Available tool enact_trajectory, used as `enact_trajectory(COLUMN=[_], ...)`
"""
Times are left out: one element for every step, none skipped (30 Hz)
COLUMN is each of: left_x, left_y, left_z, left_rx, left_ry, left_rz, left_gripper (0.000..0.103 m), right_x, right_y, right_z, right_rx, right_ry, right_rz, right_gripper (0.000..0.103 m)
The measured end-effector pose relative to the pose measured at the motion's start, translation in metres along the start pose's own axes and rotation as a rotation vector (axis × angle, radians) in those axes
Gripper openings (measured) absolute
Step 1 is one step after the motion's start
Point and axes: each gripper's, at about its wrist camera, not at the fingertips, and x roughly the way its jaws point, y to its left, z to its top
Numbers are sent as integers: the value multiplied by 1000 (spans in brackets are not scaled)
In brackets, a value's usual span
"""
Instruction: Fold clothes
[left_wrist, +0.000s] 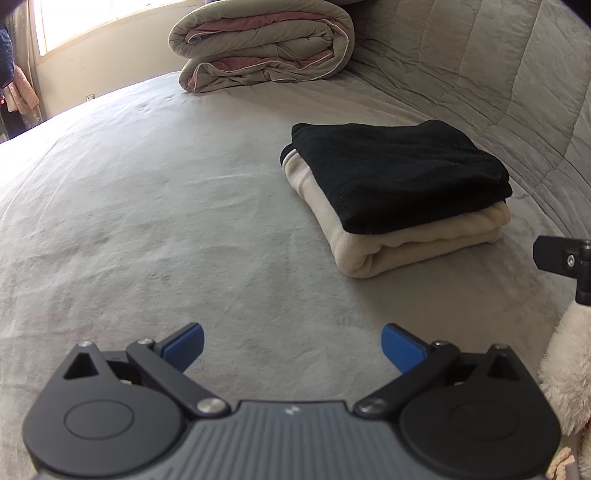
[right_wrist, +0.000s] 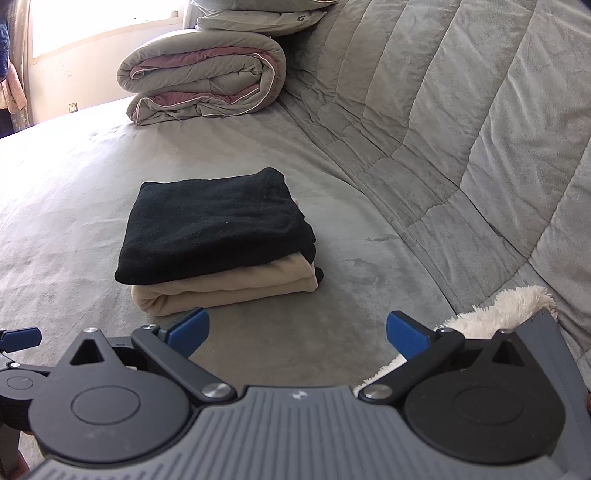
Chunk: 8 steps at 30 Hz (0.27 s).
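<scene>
In the left wrist view, the left gripper (left_wrist: 291, 347) hangs released over the grey bed (left_wrist: 147, 229), its two blue pads spread wide with nothing between them. One stack of two folded pieces lies toward the bed's right side: a black garment (left_wrist: 399, 173) on top of a cream garment (left_wrist: 417, 240). One rolled comforter (left_wrist: 262, 44) sits at the far edge. A dark part of the other tool is cut off at the right border, and a white fluffy cloth (left_wrist: 565, 369) is only partly visible.

In the right wrist view, the right gripper (right_wrist: 297, 332) is likewise released and empty. The same two-piece stack lies just ahead, black garment (right_wrist: 218, 225) over cream garment (right_wrist: 229, 288). The fluffy cloth (right_wrist: 495, 314) is half hidden behind the right finger.
</scene>
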Motion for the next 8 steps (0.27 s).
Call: enact_trajectory(left_x=[0,-1,-1,-2,-3,-4,-4,-4], left_y=[0,1,1,1,1,1,1,1], left_z=[0,0,0,0,1,1,1,1], left_rx=[0,0,1,1,2,2,3,4], left_ry=[-1,-2,-4,-6,-11,-15,-18,-22], left_rz=[2,3,3,3,0,-2,-5,-8], left_gripper=[102,102,102,102,102,102,102,102], right_x=[0,0,1,1,1,1,2,2], right_y=[0,1,1,1,1,2,2,3], right_z=[0,0,0,0,0,0,0,0], right_rx=[-1,-1,-1,-1,0,-2,-4,-8], right_ry=[1,2,2,3,2,2,2,3], right_rz=[2,0,-3,-7,-12,-15,-18,-18], right_gripper=[103,103,103,103,103,103,103,103])
